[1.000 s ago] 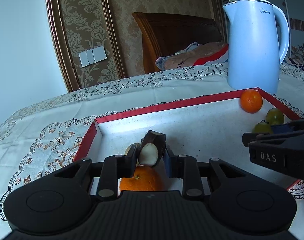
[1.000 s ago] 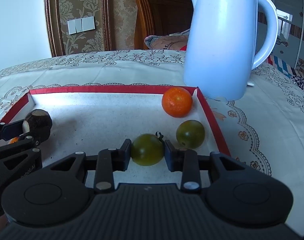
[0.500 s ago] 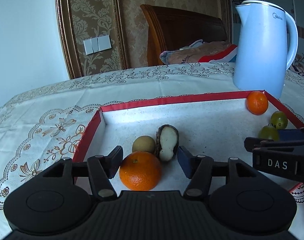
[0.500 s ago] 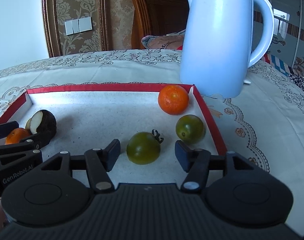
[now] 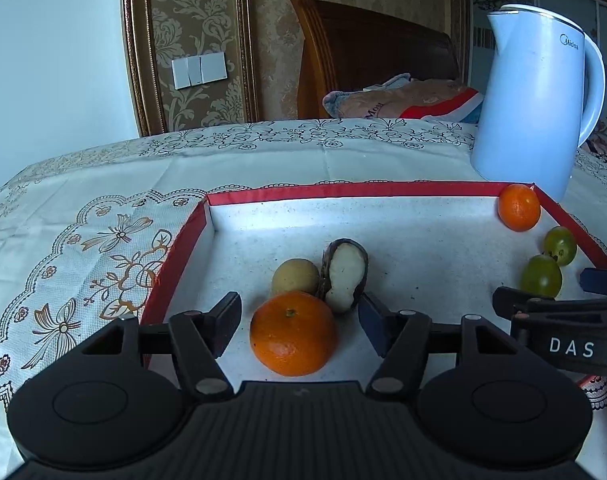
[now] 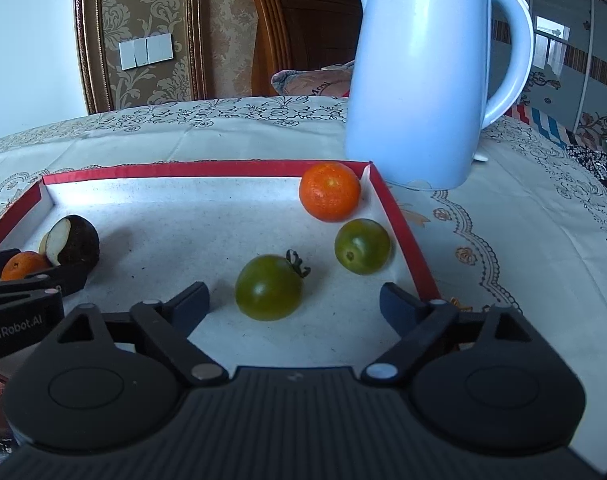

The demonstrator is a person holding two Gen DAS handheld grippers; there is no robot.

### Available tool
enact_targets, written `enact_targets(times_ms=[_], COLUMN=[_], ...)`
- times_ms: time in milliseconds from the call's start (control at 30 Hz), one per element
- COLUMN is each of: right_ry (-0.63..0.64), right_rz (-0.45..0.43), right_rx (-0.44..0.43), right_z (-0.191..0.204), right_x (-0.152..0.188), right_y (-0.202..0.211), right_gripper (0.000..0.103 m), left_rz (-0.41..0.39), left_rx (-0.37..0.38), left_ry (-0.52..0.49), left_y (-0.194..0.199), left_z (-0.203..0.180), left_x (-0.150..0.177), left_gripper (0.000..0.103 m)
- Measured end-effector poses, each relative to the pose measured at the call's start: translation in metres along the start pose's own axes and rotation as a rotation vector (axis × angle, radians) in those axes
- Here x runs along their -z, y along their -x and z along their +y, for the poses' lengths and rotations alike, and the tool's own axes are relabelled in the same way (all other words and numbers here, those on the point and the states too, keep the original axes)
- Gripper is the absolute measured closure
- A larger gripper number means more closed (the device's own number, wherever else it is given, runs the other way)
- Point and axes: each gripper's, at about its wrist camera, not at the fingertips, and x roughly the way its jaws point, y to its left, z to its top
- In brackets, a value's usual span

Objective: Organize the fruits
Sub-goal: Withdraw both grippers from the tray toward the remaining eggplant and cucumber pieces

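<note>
Both grippers' jaws are opening. The left gripper (image 5: 299,320) brackets a mandarin (image 5: 293,334), gripping nothing; the right gripper (image 6: 293,304) frames a green tomato (image 6: 268,287). All visible fruit sits inside the red-rimmed tray (image 6: 191,169), so sorting looks nearly finished.

Gold damask wallpaper (image 5: 207,20) is filling the upper centre, a dark carved wooden headboard (image 5: 367,52) is standing beside white wall switches (image 5: 199,69).

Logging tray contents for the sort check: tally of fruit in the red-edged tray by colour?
Orange: 2, one near the left group, one in the far right corner
Green: 2, one with stem, one by the right wall
Yellow-tan: 1
Dark-skinned, white flesh showing: 1
Total: 6
</note>
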Motion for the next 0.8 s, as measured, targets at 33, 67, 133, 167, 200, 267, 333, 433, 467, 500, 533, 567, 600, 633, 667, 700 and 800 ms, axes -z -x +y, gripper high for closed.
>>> enact_targets(times_ms=[33,67,133,167,200,267,333,433,467,500,533,567,600,633,667,700,800], right_ry=[0.0,0.001,0.0,0.001,0.002,0.002,-0.003,-0.013,-0.015,-0.015,-0.013,-0.011,-0.01,-0.01,-0.012,-0.015,-0.027], right_rz=[-0.002,-0.004,-0.007,-0.006,-0.004,-0.004,-0.004,-0.008,-0.009,-0.01,-0.012,-0.014,-0.015,-0.017,-0.019,-0.022,-0.035], right_rx=[-0.003,-0.001,-0.008,-0.015,-0.018,-0.02,-0.028,-0.039,-0.041,-0.042,-0.042,-0.041,-0.04,-0.041,-0.043,-0.046,-0.055], right_z=[0.0,0.0,-0.001,-0.001,-0.001,-0.002,-0.002,-0.004,-0.004,-0.004,-0.004,-0.004,-0.004,-0.004,-0.004,-0.005,-0.007], right_x=[0.001,0.001,0.002,0.003,0.003,0.004,0.005,0.007,0.008,0.009,0.009,0.01,0.01,0.011,0.011,0.012,0.016], right_y=[0.0,0.001,0.002,0.003,0.003,0.005,0.007,0.011,0.012,0.013,0.014,0.014,0.015,0.016,0.018,0.02,0.027], right_gripper=[0.01,0.009,0.005,0.004,0.003,0.003,0.003,0.003,0.003,0.002,0.002,0.002,0.002,0.002,0.002,0.002,0.0], left_rz=[0.0,0.0,0.003,0.004,0.003,-0.002,-0.007,-0.011,-0.013,-0.016,-0.018,-0.019,-0.021,-0.023,-0.026,-0.031,-0.036], left_rx=[0.0,0.0,-0.003,-0.003,-0.005,-0.005,-0.007,-0.005,-0.006,-0.008,-0.008,-0.007,-0.008,-0.009,-0.009,-0.008,0.005], left_ry=[-0.001,-0.002,-0.007,-0.008,-0.009,-0.009,-0.006,-0.003,-0.003,-0.002,-0.001,-0.001,-0.001,-0.001,-0.001,0.0,0.013], left_y=[0.0,0.0,0.0,0.0,0.001,0.003,0.005,0.008,0.009,0.011,0.012,0.014,0.015,0.016,0.019,0.021,0.027], left_z=[0.0,0.0,0.0,0.0,0.0,0.001,0.002,0.005,0.005,0.006,0.007,0.008,0.009,0.01,0.011,0.012,0.016], left_x=[0.0,0.0,0.0,0.001,0.001,0.002,0.003,0.004,0.005,0.006,0.006,0.007,0.007,0.008,0.009,0.01,0.012], left_gripper=[0.039,0.039,0.039,0.039,0.039,0.039,0.039,0.039,0.039,0.039,0.039,0.039,0.039,0.039,0.039,0.039,0.038])
